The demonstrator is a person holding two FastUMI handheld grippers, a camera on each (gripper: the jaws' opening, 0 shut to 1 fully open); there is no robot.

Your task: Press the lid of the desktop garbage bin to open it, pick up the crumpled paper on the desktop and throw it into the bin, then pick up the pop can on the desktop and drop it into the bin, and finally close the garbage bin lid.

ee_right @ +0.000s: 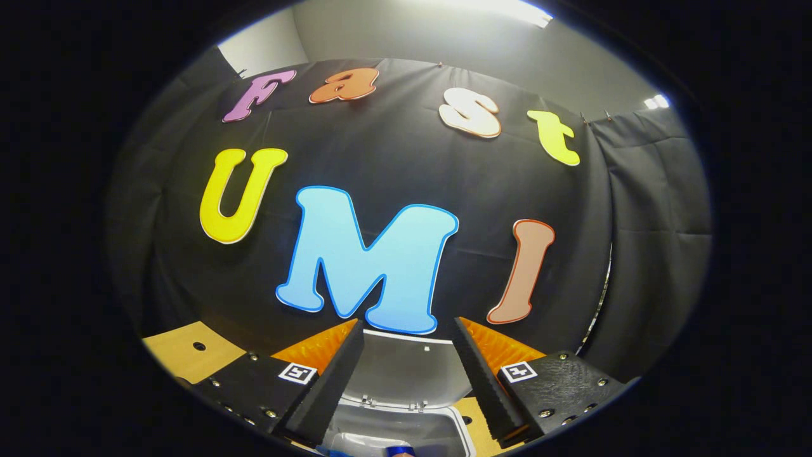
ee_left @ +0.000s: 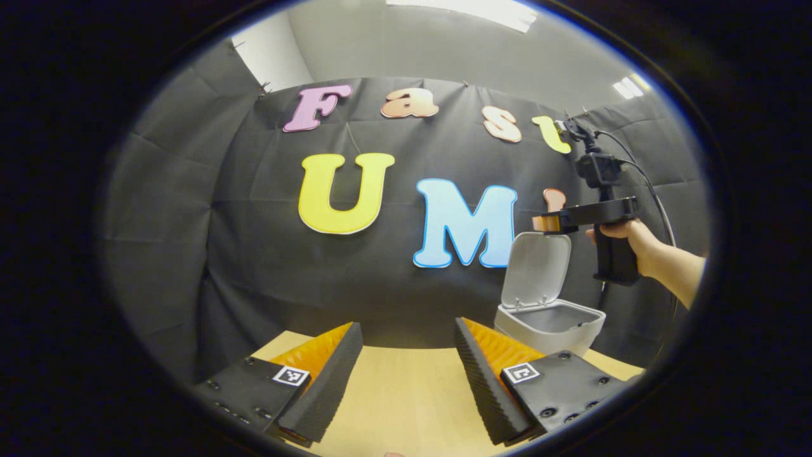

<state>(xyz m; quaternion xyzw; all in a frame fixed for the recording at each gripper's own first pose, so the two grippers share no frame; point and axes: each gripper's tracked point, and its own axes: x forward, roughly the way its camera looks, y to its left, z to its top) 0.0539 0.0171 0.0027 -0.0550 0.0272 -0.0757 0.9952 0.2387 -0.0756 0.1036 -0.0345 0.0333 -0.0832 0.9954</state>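
Right tongs (ee_right: 406,387) gape empty above open bin (ee_right: 396,431); left tongs (ee_left: 406,381) spread, bin (ee_left: 549,327) ahead-right.

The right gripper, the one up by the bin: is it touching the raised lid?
Cannot tell. In the left gripper view the right gripper sits right at the top edge of the open lid, with neither gap nor contact plainly shown.

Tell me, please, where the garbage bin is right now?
In the left gripper view the garbage bin stands at the table's far right edge, lid up, directly below the right claw.
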